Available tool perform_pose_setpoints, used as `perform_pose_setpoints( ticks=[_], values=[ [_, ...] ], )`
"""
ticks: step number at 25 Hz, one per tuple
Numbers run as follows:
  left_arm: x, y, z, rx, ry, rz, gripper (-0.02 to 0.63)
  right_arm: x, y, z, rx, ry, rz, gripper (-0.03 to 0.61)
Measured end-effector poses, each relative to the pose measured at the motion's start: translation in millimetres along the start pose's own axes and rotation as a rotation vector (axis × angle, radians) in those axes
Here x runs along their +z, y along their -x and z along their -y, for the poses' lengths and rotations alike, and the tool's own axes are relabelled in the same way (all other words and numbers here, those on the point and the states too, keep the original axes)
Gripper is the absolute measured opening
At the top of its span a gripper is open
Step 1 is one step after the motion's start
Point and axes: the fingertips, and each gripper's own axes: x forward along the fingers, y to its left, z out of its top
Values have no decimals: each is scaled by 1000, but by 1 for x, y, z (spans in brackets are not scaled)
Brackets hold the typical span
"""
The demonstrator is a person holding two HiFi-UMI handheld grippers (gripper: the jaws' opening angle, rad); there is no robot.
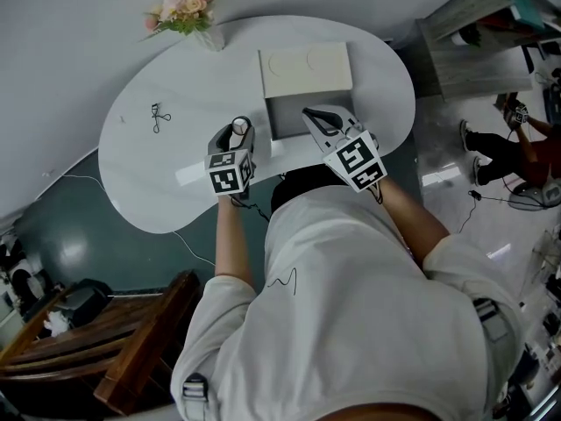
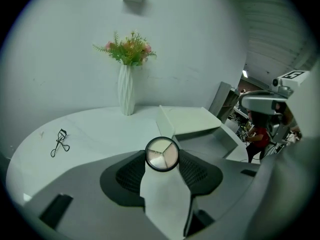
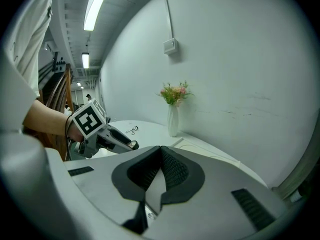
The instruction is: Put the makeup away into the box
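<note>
head view: a person in a white shirt stands at a white table (image 1: pixel 131 147). the left hand-held gripper (image 1: pixel 238 135) is clenched on a small round makeup compact (image 1: pixel 239 126), held over the table just left of the open box (image 1: pixel 280 117). the box lid (image 1: pixel 305 70) sits behind the box. the right hand-held gripper (image 1: pixel 317 119) reaches over the near edge of the box. an eyelash curler (image 1: pixel 159 117) lies well off to the left, and a vase of flowers (image 1: pixel 188 11) stands at the far edge.

left gripper view: the jaws grasp the compact (image 2: pixel 161 154) on both sides, with its pale shades facing the camera. the box (image 2: pixel 202 138) is beyond to the right, and the curler (image 2: pixel 60 143) is at left.

right gripper view: the jaws are closed tip to tip with nothing between them. the left hand-held gripper (image 3: pixel 131 145) shows at left.
</note>
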Motion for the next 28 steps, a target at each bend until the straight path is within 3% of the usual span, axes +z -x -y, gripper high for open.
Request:
perform_pose_setpoints(
  ticks=[10,19,28],
  values=[
    [40,-8,49,-76,-95,39,224,-6,18,30,-67,-39,19,-2],
    [54,-28,104,-148,-250,2,224,-18,44,61,-141,-87,35,-2],
    [46,-53,154,-244,-398,-70,224,-32,68,85,-215,-131,45,-2]
  ],
)
